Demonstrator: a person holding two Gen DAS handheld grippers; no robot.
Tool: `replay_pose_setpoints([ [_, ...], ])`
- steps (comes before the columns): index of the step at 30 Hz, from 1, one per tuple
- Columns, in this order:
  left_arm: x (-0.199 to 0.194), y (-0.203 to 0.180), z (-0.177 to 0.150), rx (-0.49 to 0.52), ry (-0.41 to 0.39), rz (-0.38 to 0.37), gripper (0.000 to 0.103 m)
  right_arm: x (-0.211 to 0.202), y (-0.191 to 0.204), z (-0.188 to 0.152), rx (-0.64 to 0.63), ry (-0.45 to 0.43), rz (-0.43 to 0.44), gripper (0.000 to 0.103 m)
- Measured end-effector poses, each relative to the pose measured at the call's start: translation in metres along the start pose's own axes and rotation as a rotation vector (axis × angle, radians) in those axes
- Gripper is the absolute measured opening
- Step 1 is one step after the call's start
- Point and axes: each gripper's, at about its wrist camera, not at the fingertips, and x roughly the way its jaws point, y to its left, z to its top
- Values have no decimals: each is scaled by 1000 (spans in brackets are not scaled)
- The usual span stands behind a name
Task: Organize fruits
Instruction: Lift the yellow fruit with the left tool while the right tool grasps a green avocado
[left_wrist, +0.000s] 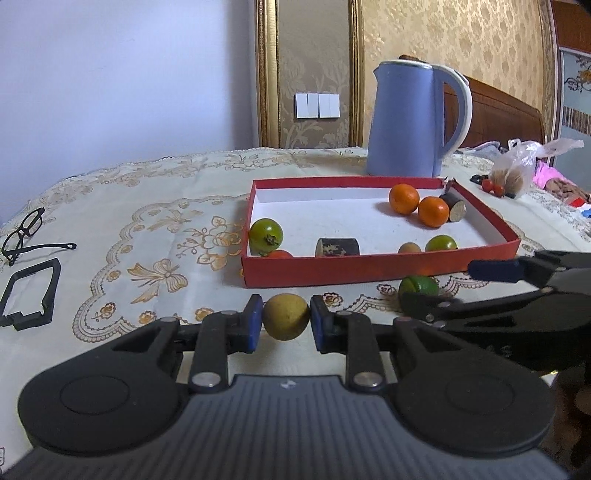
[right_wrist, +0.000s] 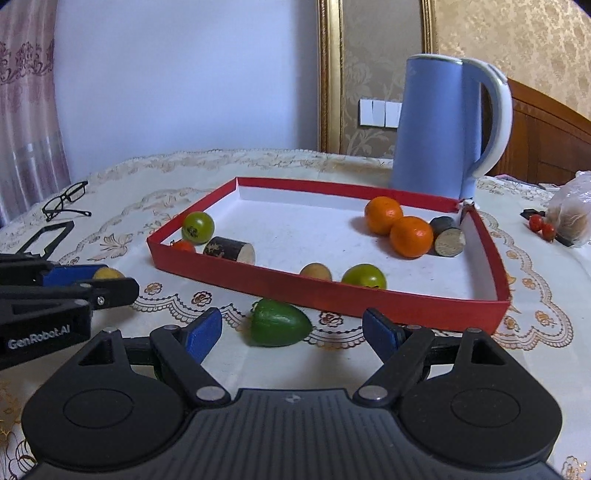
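Note:
A red tray (left_wrist: 380, 267) (right_wrist: 317, 295) on the tablecloth holds two oranges (left_wrist: 404, 199) (right_wrist: 383, 215), two green tomatoes (left_wrist: 266, 235) (right_wrist: 198, 227), a small red tomato (right_wrist: 183, 245), a small yellow fruit (right_wrist: 316, 271) and two dark cane pieces (left_wrist: 337, 247) (right_wrist: 229, 250). My left gripper (left_wrist: 285, 322) is shut on a yellow round fruit (left_wrist: 286, 316) (right_wrist: 108, 274) in front of the tray. My right gripper (right_wrist: 291, 334) is open around a green fruit (right_wrist: 279, 323) (left_wrist: 418, 286) lying on the cloth, pads apart from it.
A blue kettle (left_wrist: 410, 118) (right_wrist: 443, 125) stands behind the tray. Glasses (left_wrist: 27, 230) (right_wrist: 66, 201) and a black frame (left_wrist: 31, 291) lie at the left. A plastic bag (left_wrist: 517, 170) and small red fruits (right_wrist: 541, 226) lie at the right.

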Motion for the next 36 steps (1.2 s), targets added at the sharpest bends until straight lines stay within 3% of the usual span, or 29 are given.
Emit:
replay_pose_setpoints([
  [5,1,1,0,-4,5,-10,25,12,4,1,1,44,-3,56],
  [14,1,1,0,-8,9,-7,25,20,0,2,25,64,19,40],
  [29,2,-12,8,18,21,32,25,-6,-8,1,23,6,47,39],
  [36,5,-27,17,36,29,17,25,-23,-22,-2,41,-28,55,39],
])
